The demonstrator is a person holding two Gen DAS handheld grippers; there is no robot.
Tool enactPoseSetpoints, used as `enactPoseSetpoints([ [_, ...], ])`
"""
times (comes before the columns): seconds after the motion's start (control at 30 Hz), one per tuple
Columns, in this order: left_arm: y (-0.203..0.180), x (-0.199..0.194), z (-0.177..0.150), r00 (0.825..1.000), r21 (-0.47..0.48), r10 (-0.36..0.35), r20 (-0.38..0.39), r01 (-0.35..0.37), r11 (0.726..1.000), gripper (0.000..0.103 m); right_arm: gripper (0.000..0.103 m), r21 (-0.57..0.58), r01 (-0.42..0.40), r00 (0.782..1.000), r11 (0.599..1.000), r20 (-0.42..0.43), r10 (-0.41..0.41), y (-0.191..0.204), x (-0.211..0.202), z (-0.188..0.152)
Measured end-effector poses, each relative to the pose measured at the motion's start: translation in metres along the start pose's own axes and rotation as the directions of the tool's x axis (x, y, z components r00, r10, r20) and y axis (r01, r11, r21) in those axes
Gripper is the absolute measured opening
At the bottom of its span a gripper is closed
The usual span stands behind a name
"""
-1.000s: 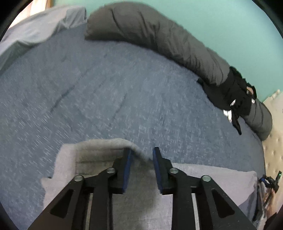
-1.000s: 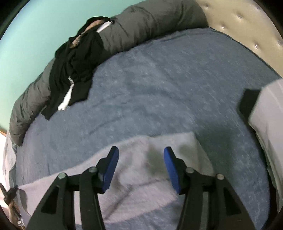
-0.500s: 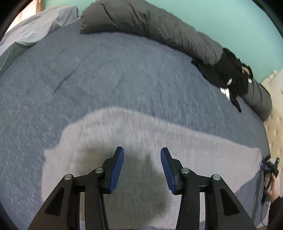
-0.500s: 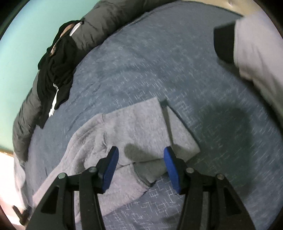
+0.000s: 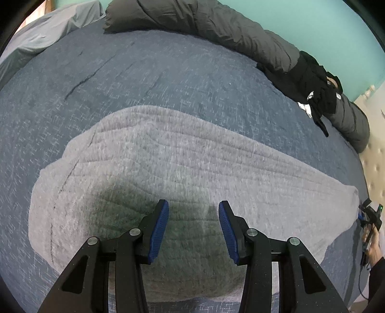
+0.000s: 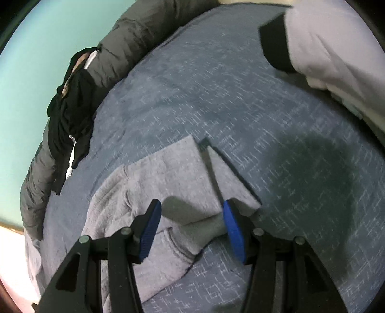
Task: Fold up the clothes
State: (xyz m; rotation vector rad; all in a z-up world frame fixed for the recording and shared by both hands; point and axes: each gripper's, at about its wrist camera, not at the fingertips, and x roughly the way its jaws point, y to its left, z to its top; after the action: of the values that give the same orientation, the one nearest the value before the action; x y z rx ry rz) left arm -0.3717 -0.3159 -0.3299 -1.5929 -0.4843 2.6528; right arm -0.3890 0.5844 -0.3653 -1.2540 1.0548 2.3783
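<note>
The left gripper (image 5: pixel 193 228) points steeply down over the grey garment (image 5: pixel 192 163), its blue pads parted with nothing between them; its jaws have just been opening, and they cast a dark shadow on the cloth right below. The right gripper (image 6: pixel 190 228) also tilts down, its jaws about half open and gripping nothing, hanging over the garment's folded end (image 6: pixel 173 183), where a narrow flap lies beside the upper layer and a seamed edge curls out near the left finger. Whether either pad brushes the cloth cannot be told. The garment lies flat on the blue bedspread (image 5: pixel 144 72). Its long axis runs across the left view from the lower left towards the far right, where it narrows to an end close to the bed's edge. Its near edge is hidden behind the left gripper's black fingers, and motion blur makes the knit's ribs hard to read. At the right rim of the left view a hand (image 5: pixel 371 250) holding the other tool is cut off by the frame. Farther off, a dark grey duvet (image 5: pixel 216 26) is rolled along the far side of the bed, with black clothes (image 5: pixel 312 81) heaped on it and a bit of white showing. In the right view a pale pillow (image 6: pixel 332 48) with a dark patch sits at the upper right, partly out of frame. A teal wall (image 5: pixel 324 21) stands behind.
</note>
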Motion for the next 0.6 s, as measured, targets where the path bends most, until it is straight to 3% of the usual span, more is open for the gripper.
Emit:
enactPoseSetpoints([
  [0.13,-0.002,-0.002,-0.003,1.0,0.006,-0.002,-0.002,0.002,1.0,0.047,0.054,0.007,0.008,1.0,1.0,-0.001,-0.008,-0.005,0.008,0.001],
  [0.3,-0.003,-0.003,-0.007,1.0,0.013,-0.002,-0.007,0.002,1.0,0.047,0.053,-0.109,0.064,0.998,0.992,0.03,-0.061,0.01,0.009,-0.004],
  [0.37,-0.003,-0.003,-0.008,1.0,0.016,0.001,-0.008,-0.001,1.0,0.047,0.036,-0.145,0.067,0.997,0.987,0.053,-0.06,0.014,0.005,-0.005],
  [0.4,-0.004,-0.003,-0.008,1.0,0.017,0.004,-0.009,-0.004,1.0,0.047,0.018,-0.165,0.077,0.996,0.983,0.064,-0.067,0.016,0.002,-0.006],
  [0.43,-0.004,-0.003,-0.008,1.0,0.018,0.007,-0.009,-0.007,1.0,0.047,0.009,-0.186,0.088,0.994,0.979,0.076,-0.075,0.019,0.0,-0.006],
  [0.6,-0.006,-0.004,-0.008,1.0,0.015,0.009,-0.011,-0.009,1.0,0.048,0.007,-0.273,0.098,0.988,0.957,0.142,-0.061,0.039,-0.025,-0.004],
])
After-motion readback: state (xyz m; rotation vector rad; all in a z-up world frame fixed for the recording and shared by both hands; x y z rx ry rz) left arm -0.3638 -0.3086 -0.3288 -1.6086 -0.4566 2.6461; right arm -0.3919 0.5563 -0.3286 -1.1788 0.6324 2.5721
